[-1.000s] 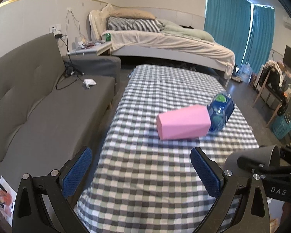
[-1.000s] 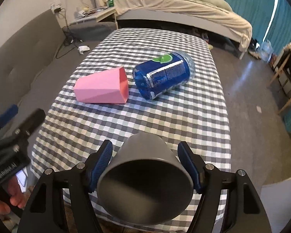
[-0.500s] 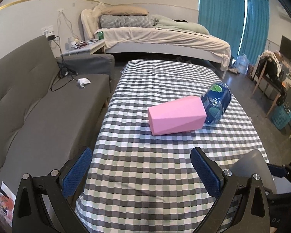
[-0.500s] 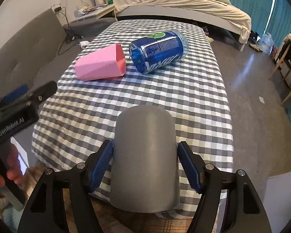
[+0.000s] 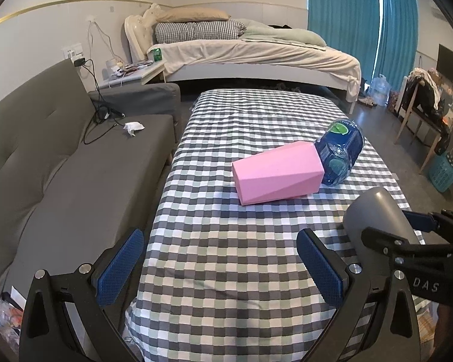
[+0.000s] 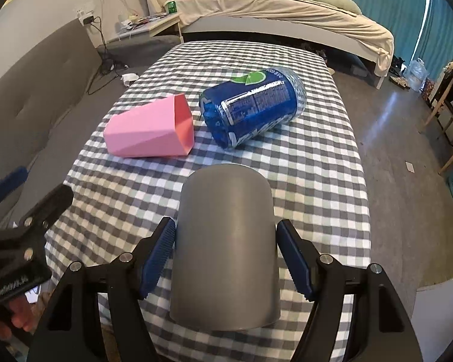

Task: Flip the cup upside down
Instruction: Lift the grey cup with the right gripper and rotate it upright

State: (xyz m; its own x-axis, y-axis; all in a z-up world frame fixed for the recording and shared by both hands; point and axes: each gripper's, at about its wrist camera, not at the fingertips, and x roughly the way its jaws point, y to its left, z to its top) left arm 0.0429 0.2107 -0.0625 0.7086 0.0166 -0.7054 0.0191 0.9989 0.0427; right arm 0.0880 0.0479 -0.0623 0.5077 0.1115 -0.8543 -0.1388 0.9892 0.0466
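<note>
A grey cup (image 6: 226,241) stands upside down, rim down, on the checkered table (image 6: 317,157) near its front edge. My right gripper (image 6: 226,259) straddles it; its blue pads (image 6: 158,255) sit slightly apart from the cup's sides, jaws open. The cup also shows in the left wrist view (image 5: 374,214) at the right, with the right gripper (image 5: 407,241) around it. My left gripper (image 5: 220,268) is open and empty above the table's front left edge.
A pink faceted cup (image 6: 151,129) and a blue clear cup (image 6: 253,105) lie on their sides mid-table, touching. A grey sofa (image 5: 45,166) runs along the left; a bed (image 5: 256,54) stands behind. Bare floor lies right of the table.
The right gripper turned the grey cup from mouth-toward-camera to rim down on the table. Its jaws have opened a little off the cup's sides. The left gripper shifted slightly.
</note>
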